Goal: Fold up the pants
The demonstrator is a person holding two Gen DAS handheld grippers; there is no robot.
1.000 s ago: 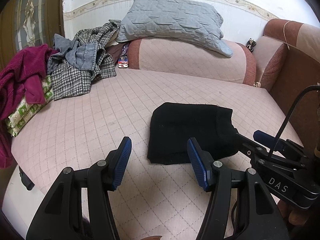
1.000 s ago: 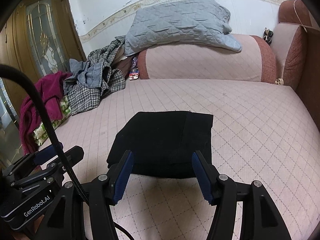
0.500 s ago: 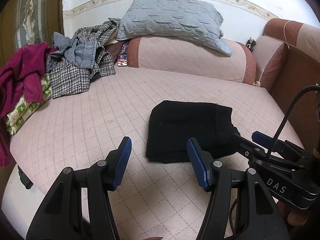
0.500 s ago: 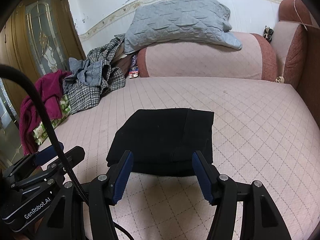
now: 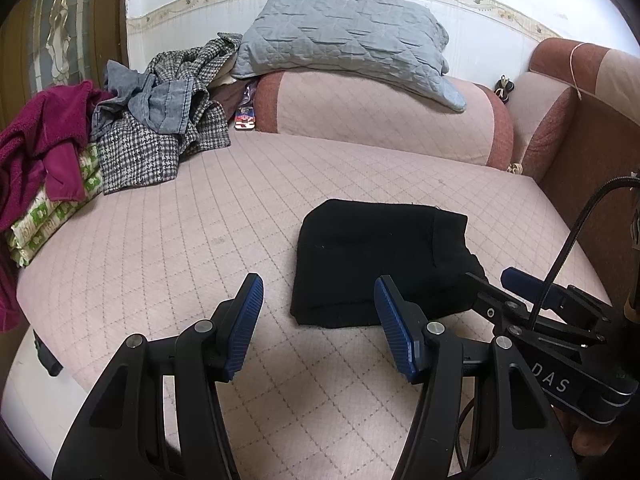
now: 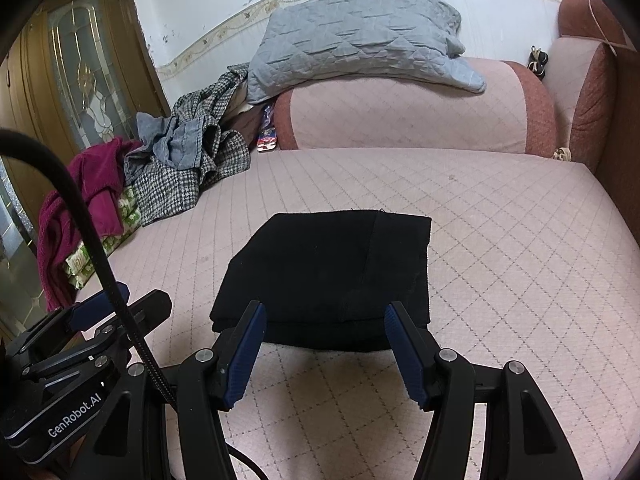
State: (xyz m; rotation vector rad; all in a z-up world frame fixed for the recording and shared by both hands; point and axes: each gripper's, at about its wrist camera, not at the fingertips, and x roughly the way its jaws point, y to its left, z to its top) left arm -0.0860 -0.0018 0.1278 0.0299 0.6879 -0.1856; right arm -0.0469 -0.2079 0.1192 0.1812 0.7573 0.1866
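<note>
Nothing moved (pants (image 6: 328, 276) partly hidden)

The pants (image 6: 328, 272) are showing plain black; the bed cover (image 6: 500, 248) is wearing pale pink with a grey diamond grid; the pillow (image 5: 344, 36) is showing quilted grey-blue; the bolster (image 5: 380, 120) is pairing pink with rust-red ends; the coat (image 5: 140, 156) is displaying black-and-white houndstooth; the towel (image 5: 36, 148) is glowing magenta; the gripper fingers (image 6: 250, 352) are showing ribbed blue pads on black frames.
</note>
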